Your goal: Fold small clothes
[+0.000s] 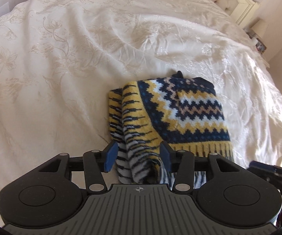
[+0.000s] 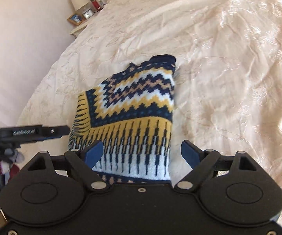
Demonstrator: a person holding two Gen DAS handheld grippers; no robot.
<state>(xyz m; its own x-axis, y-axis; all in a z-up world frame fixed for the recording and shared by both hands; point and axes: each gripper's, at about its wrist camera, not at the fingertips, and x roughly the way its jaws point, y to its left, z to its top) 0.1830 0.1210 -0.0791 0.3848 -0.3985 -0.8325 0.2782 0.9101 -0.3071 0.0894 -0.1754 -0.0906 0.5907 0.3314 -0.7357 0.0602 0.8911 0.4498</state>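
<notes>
Cream bedding with a faint flower pattern is covering the bed (image 1: 66, 62), and a small knitted sweater (image 1: 180, 109) in navy, yellow and white zigzags is lying on it, near the near edge and already doubled over on itself. Its striped near part is bunching up between the spread fingers of the left gripper (image 1: 138, 154), which are standing on either side of the cloth without clearly squeezing it. In the right wrist view the right gripper (image 2: 142, 152) is hovering over the sweater's (image 2: 133, 105) near hem with its fingers wide apart, the left one over the hem and the right one over bare bedding. Judging from this, a fold is midway, probably with the loose striped part waiting to be tucked. Next, each gripper is likely needing to close on a near corner and carry it far across, keeping the edges level.
</notes>
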